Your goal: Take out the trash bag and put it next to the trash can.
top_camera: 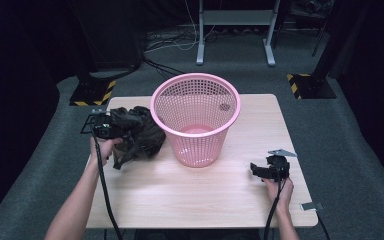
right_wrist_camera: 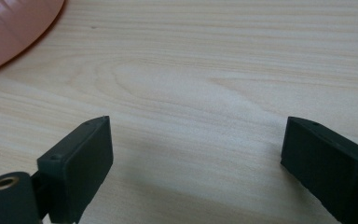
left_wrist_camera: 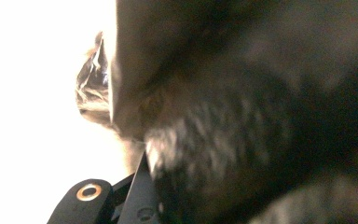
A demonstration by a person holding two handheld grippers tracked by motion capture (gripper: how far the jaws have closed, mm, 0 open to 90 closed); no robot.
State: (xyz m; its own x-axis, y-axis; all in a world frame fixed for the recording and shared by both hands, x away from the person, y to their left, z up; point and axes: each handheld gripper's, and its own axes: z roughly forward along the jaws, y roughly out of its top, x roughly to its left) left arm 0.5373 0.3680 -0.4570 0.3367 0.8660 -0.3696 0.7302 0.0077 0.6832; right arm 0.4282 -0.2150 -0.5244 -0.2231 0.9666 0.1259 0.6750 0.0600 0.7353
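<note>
The high view is looking forward and down over the whole wooden table [top_camera: 200, 185] from the person's side. The right gripper view is skimming that tabletop closely, catching the pink basket [right_wrist_camera: 14, 32]. The left gripper view is pressing against dark crumpled material [left_wrist_camera: 242, 140].

Your left tongs [top_camera: 111, 131] and right tongs [top_camera: 260, 170] are black, each with a black cable trailing back along your bare forearm. The right ones carry a grey three-cornered plate on top. Near each jaw base sits a brass-coloured ring.
</note>
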